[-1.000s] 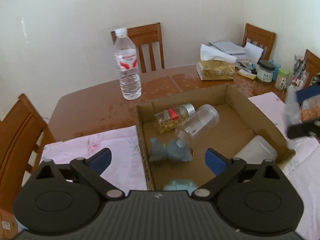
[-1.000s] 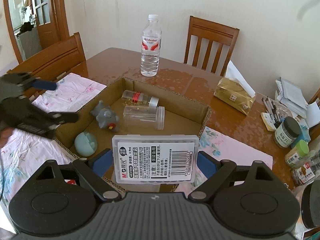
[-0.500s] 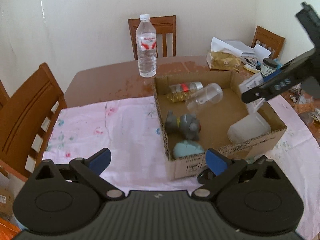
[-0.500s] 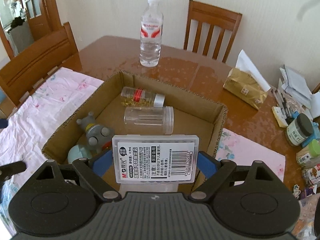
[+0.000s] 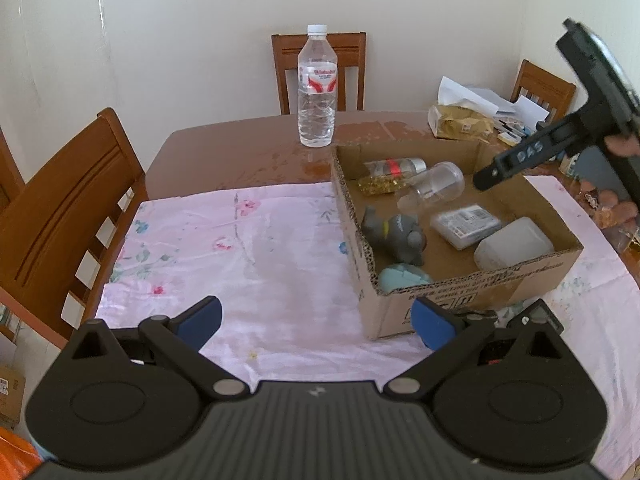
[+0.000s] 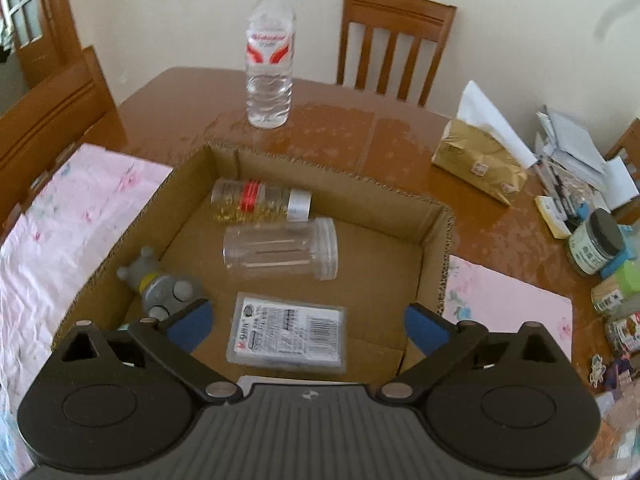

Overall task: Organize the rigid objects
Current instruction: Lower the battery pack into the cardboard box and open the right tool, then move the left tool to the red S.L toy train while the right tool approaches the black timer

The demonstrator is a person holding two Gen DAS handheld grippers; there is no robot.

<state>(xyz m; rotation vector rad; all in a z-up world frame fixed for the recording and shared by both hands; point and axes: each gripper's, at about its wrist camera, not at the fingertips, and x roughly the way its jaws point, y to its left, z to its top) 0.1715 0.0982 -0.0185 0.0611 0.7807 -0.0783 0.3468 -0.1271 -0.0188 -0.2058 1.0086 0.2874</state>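
An open cardboard box (image 5: 472, 292) (image 6: 432, 264) sits on the table. In it lie a clear labelled case (image 6: 287, 332) (image 5: 466, 225), an empty clear jar (image 6: 280, 249), a bottle of yellow capsules (image 6: 260, 202), a grey toy (image 5: 394, 234), a pale blue round object (image 5: 402, 278) and a white tub (image 5: 512, 246). My right gripper (image 6: 307, 326) is open and empty just above the case; it also shows in the left wrist view (image 5: 560, 140). My left gripper (image 5: 316, 322) is open and empty above the pink cloth (image 5: 240, 248), left of the box.
A water bottle (image 5: 317, 88) stands behind the box. A tissue pack (image 6: 478, 164), papers, pens and small jars (image 6: 596, 242) crowd the table's right side. Wooden chairs (image 5: 68, 208) stand at the left and far sides.
My right gripper opened and let go of the clear case, which now lies in the box. My left gripper drew back and left, away from the box.
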